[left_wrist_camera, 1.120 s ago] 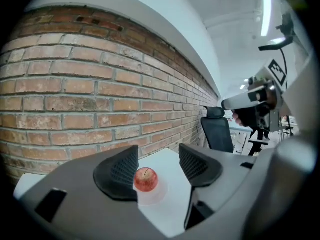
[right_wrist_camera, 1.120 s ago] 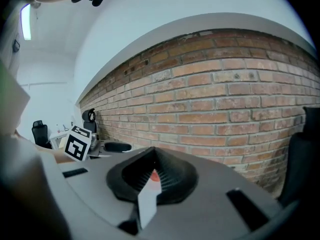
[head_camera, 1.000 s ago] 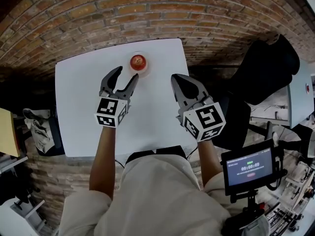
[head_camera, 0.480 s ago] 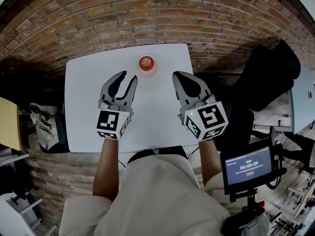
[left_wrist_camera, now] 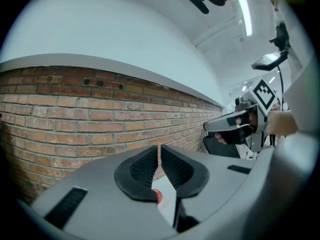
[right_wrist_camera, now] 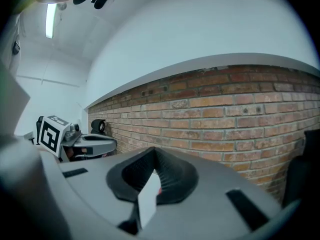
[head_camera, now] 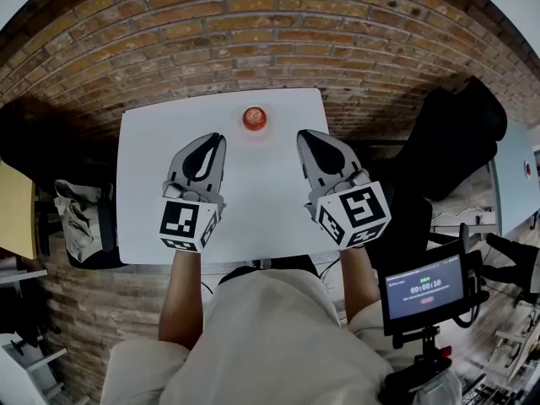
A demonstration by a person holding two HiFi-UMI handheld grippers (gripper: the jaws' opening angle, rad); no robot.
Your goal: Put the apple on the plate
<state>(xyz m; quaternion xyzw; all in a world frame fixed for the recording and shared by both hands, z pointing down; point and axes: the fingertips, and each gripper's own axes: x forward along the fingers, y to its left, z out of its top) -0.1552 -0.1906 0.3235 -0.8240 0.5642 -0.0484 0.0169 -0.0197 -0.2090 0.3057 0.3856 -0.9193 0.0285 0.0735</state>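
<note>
I am looking steeply down through my head camera at a white bench (head_camera: 152,192) set against a brick wall (head_camera: 253,24), and I am holding a hand-held gripper in each hand over the middle of the frame. The apple (head_camera: 255,117), small and red, is sitting in the upper centre of the frame, near the far edge of the bench. It is resting on the plate (head_camera: 255,131), a small pale dish that is barely showing against the white top as a faint rim around the fruit. My left hand-held gripper (head_camera: 217,139) is hanging to the lower left of the apple, apart from it. Its jaws have just been closing and are drawn together with nothing between them. My right hand-held gripper (head_camera: 303,135) is hanging to the lower right of the apple, also apart from it, with its jaws pressed together and carrying nothing. In each gripper view only a sliver of red is peeking out below the closed pads, with brick beyond. I am judging the task to be finished, since the apple is lying on the plate and neither gripper is touching it. Nothing more is appearing to need moving; at most I am left with checking that the fruit is sitting steady.
</note>
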